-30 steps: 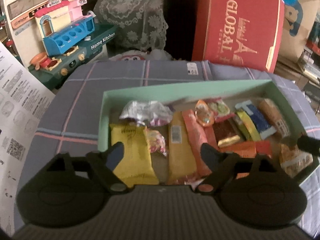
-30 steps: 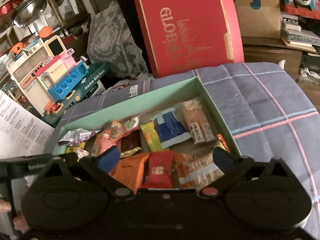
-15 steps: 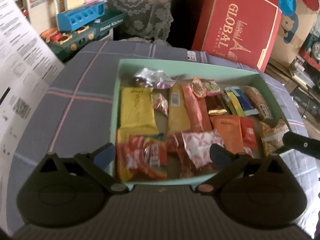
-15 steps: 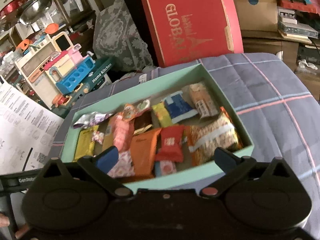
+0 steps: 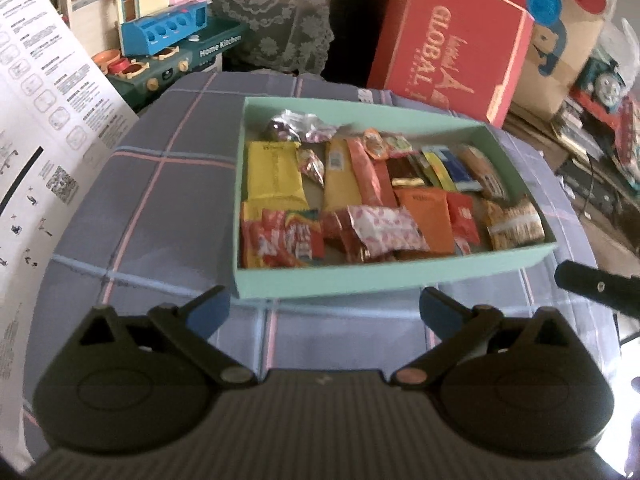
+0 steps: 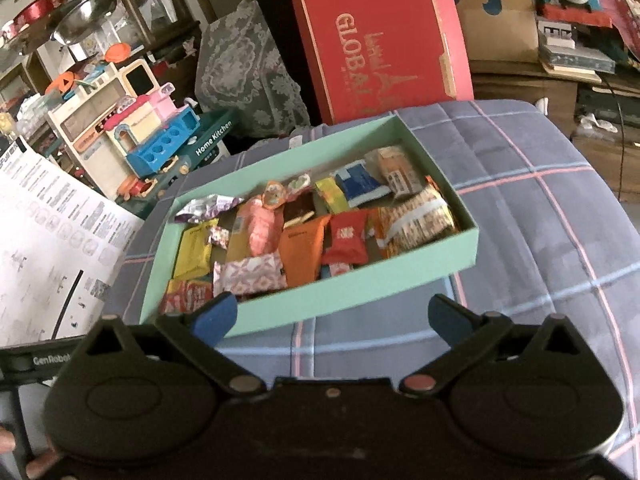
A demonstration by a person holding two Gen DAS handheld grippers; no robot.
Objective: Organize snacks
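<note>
A mint-green open box [image 5: 360,280] [image 6: 360,284] lies on a plaid blue-grey cloth [image 5: 160,200] [image 6: 540,200] and holds several snack packets. Among them are a yellow packet [image 5: 274,174] [image 6: 194,248], an orange one [image 5: 428,216] [image 6: 302,252], a red one [image 5: 462,216] [image 6: 346,236] and a pink patterned one [image 5: 384,228] [image 6: 250,276]. My left gripper [image 5: 322,310] hovers open just in front of the box's near wall, nothing between its fingers. My right gripper [image 6: 332,318] is open too, nearer than the box, its left fingertip [image 6: 214,316] over the near left corner. The right gripper's arm [image 5: 592,288] shows at the left wrist view's right edge.
A red "GLOBAL" box [image 5: 452,40] [image 6: 380,40] stands behind the cloth. A toy kitchen set [image 5: 160,40] [image 6: 160,140] and lace-covered object [image 5: 276,12] sit at the back left. A white printed sheet [image 5: 40,120] [image 6: 52,248] lies left. Cardboard boxes and toys [image 6: 560,12] crowd the right.
Both grippers have drawn back from over the snacks to in front of the box, so the whole box shows now. The left gripper's fingers have spread wider.
</note>
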